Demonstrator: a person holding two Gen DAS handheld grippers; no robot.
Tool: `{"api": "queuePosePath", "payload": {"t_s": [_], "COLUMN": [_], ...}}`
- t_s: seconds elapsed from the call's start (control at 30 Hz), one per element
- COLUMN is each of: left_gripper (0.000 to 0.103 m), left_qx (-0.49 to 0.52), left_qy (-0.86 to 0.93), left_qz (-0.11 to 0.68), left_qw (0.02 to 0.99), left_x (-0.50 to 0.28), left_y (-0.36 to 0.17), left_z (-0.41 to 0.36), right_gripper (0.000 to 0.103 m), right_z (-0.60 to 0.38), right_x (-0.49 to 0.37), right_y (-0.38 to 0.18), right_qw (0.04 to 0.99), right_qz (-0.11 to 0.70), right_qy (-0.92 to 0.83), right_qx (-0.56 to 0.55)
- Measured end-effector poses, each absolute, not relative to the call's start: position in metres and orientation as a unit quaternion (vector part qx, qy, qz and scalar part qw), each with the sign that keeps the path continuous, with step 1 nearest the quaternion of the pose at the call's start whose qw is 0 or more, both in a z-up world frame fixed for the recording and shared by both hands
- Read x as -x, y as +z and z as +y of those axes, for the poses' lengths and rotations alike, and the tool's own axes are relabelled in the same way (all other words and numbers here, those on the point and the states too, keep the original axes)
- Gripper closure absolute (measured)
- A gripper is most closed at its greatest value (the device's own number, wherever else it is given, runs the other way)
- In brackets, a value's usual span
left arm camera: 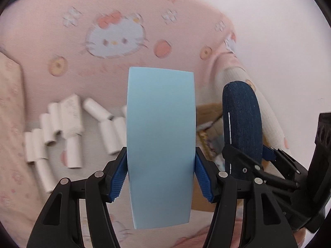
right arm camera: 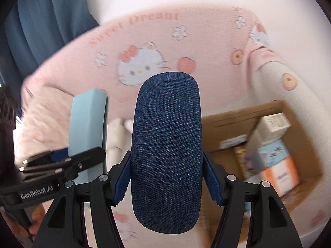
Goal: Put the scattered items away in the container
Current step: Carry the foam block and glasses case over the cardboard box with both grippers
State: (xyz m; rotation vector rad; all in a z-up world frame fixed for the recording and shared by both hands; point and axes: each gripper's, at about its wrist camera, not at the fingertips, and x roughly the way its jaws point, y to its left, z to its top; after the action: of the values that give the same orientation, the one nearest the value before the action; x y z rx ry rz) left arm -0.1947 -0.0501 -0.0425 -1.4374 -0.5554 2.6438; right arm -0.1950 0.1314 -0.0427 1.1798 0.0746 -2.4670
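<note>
My left gripper (left arm camera: 161, 175) is shut on a light blue flat case (left arm camera: 161, 144), held upright on its edge between the blue pads. My right gripper (right arm camera: 166, 179) is shut on a dark blue denim-covered oval case (right arm camera: 166, 148), also upright. In the left wrist view the denim case (left arm camera: 243, 124) and the right gripper (left arm camera: 248, 159) appear just to the right. From the right wrist camera, the blue case (right arm camera: 88, 124) and left gripper (right arm camera: 62, 157) show at the left. A cardboard box (right arm camera: 227, 124) with several small cartons inside lies lower right. Several white paper rolls (left arm camera: 70, 136) lie on the bed.
A pink cartoon-cat blanket (left arm camera: 115, 37) drapes over a sofa back behind everything. A blue curtain (right arm camera: 41, 20) hangs at the upper left. A pale floral cushion (left arm camera: 10, 113) sits at the left edge. A small white carton (left arm camera: 71, 113) lies among the rolls.
</note>
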Motion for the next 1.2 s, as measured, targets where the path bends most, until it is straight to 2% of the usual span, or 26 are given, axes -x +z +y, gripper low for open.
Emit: {"api": "queuePosePath", "payload": {"t_s": [0.27, 0.67, 0.87, 1.2], "left_gripper": [0.039, 0.039, 0.039, 0.039], "left_qx": [0.492, 0.536, 0.563, 0.608], "left_qy": [0.841, 0.806, 0.787, 0.731], "left_qz": [-0.205, -0.203, -0.194, -0.243], "left_qw": [0.092, 0.149, 0.163, 0.192], "left_x": [0.231, 0.277, 0.290, 0.305], "left_y": [-0.064, -0.097, -0.119, -0.149], "left_z": [0.008, 0.087, 0.116, 0.139], "right_gripper": [0.041, 0.041, 0.041, 0.041], "right_z": [0.190, 0.236, 0.267, 0.322], "right_x": [0.219, 0.247, 0.260, 0.293], "right_y": [-0.047, -0.066, -0.084, -0.102], "right_qw": [0.149, 0.133, 0.117, 0.099], "right_qz": [0.077, 0.149, 0.145, 0.106], "right_qy": [-0.880, -0.856, -0.837, -0.807], "right_qx": [-0.445, -0.477, -0.515, -0.572]}}
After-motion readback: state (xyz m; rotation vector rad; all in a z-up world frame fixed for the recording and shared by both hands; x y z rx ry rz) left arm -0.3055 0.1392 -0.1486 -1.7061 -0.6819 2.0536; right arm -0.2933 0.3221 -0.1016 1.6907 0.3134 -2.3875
